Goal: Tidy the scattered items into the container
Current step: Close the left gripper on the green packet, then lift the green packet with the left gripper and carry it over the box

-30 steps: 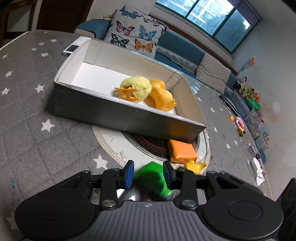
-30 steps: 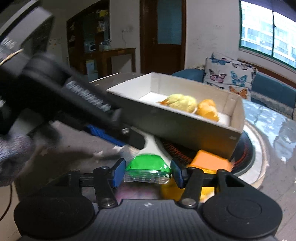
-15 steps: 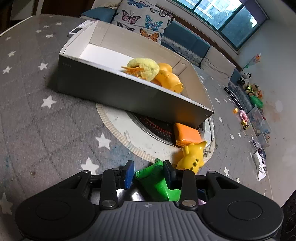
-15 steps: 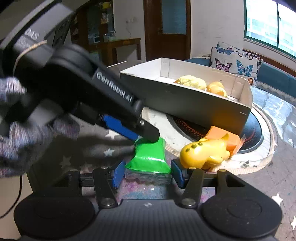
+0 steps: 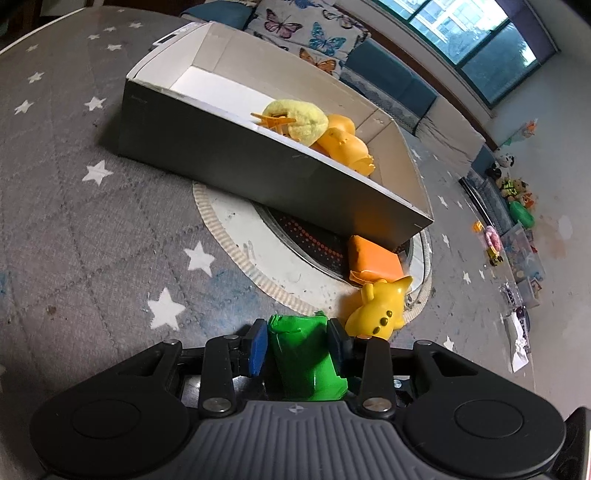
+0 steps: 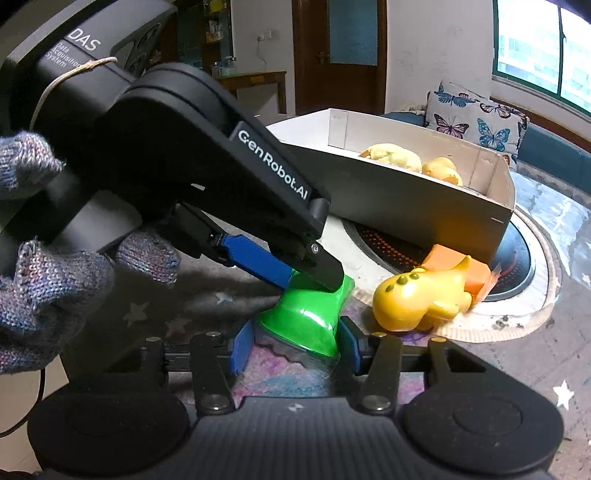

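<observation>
Down off the box rim since a second ago, left wrist shows the left gripper (image 5: 297, 345) easing apart around the green packet (image 5: 306, 363), while right wrist shows the right gripper (image 6: 293, 347) closing on its wide crimped end, container (image 6: 406, 199) well beyond.

Non-task stuff: grey star quilt (image 5: 92, 229) covers the surface, round mat (image 5: 236, 236) with dark dotted centre on top of it. Butterfly cushion (image 5: 295, 29) on blue sofa (image 5: 391, 74) behind, big window (image 5: 480, 40) above that. Toy clutter (image 5: 513, 229) along the far floor by the wall. Right-wrist view: brown door (image 6: 347, 55), wooden side table (image 6: 258, 83), wall socket (image 6: 263, 36).
</observation>
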Tool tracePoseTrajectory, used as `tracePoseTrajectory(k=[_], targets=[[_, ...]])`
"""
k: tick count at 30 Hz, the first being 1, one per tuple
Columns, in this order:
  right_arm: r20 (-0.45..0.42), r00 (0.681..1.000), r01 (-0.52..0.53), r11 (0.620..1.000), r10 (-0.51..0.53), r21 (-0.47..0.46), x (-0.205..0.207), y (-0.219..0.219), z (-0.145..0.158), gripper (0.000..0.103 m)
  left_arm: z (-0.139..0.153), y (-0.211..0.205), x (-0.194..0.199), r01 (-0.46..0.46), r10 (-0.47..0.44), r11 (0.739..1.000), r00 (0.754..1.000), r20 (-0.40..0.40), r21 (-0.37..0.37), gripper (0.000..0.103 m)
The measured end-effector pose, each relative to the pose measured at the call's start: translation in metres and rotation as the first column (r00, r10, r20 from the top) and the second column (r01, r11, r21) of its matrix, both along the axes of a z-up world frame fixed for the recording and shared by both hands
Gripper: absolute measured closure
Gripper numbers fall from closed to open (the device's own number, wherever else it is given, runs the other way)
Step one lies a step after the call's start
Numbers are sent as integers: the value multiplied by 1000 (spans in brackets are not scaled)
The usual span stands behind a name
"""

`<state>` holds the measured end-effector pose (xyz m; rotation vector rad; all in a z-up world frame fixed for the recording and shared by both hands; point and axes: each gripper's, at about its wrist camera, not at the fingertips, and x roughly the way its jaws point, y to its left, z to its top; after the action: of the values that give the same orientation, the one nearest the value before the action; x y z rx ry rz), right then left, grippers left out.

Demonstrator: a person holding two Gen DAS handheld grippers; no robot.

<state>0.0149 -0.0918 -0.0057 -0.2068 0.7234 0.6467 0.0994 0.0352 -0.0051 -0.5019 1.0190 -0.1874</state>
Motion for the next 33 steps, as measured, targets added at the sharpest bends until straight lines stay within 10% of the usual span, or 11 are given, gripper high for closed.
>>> tracePoseTrajectory(k=[33], targets=[[-33,999,11,998,-9,58,1,0,-2,55,11,-27,-16,29,-44,983,996,79,182,69]])
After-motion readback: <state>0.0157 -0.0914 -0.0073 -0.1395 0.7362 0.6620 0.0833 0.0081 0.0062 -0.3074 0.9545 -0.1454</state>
